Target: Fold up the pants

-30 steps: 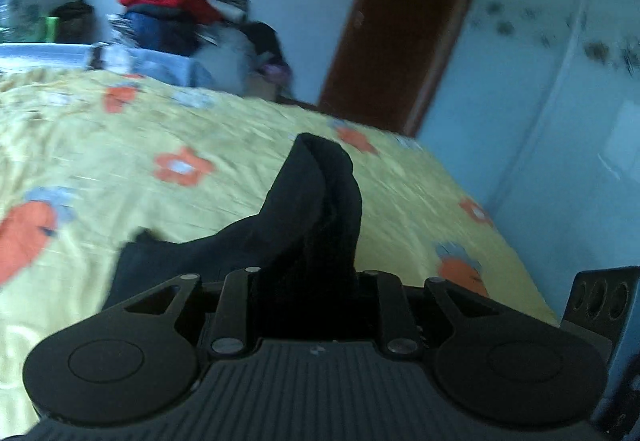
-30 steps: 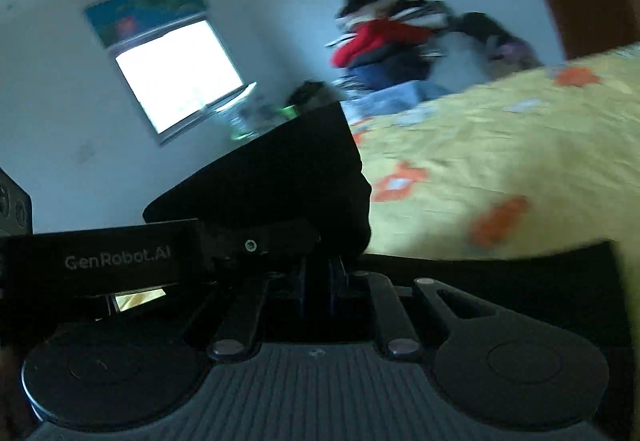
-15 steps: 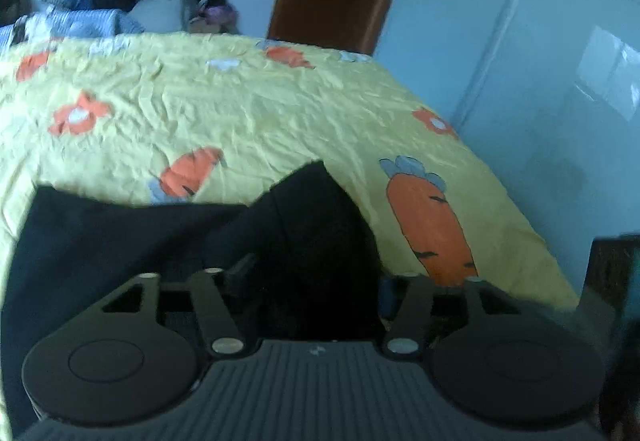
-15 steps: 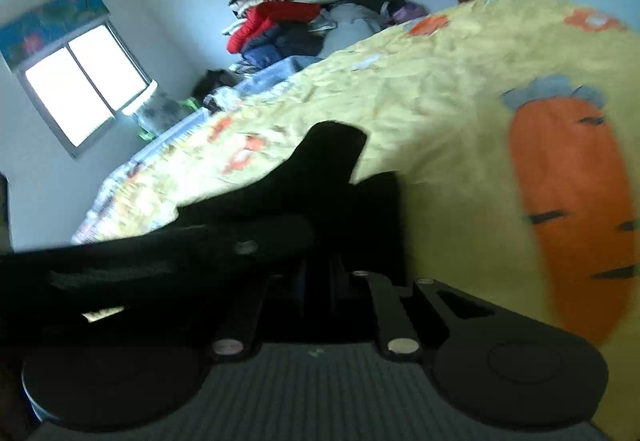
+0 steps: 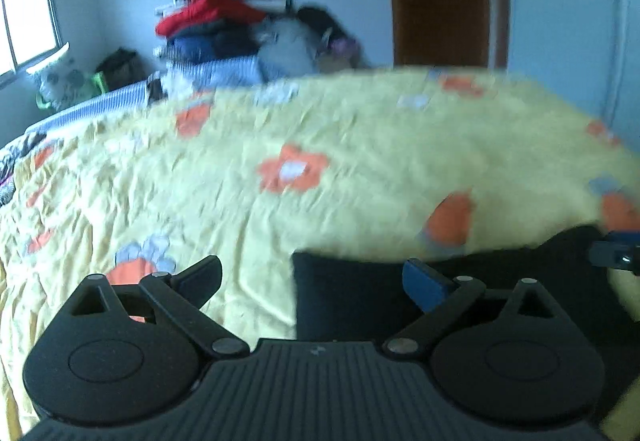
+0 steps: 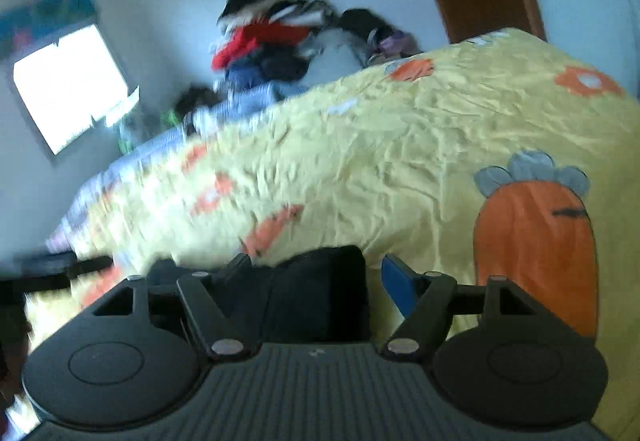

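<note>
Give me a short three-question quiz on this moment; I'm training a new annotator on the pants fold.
1. True or false: the left gripper is shut on the pants.
2. What do the pants lie on? A) a wooden floor B) a yellow bedspread C) a chair
3. Fill in: the right gripper has its jaws ____.

Key
1. False; its jaws are apart.
2. B
3. open

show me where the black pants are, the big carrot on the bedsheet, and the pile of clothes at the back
black pants (image 5: 352,293), left wrist view, on the flat dark cloth near its left edge.
big carrot (image 6: 532,241), right wrist view, on its orange body.
pile of clothes (image 5: 216,17), left wrist view, on the red garment in the stack.
</note>
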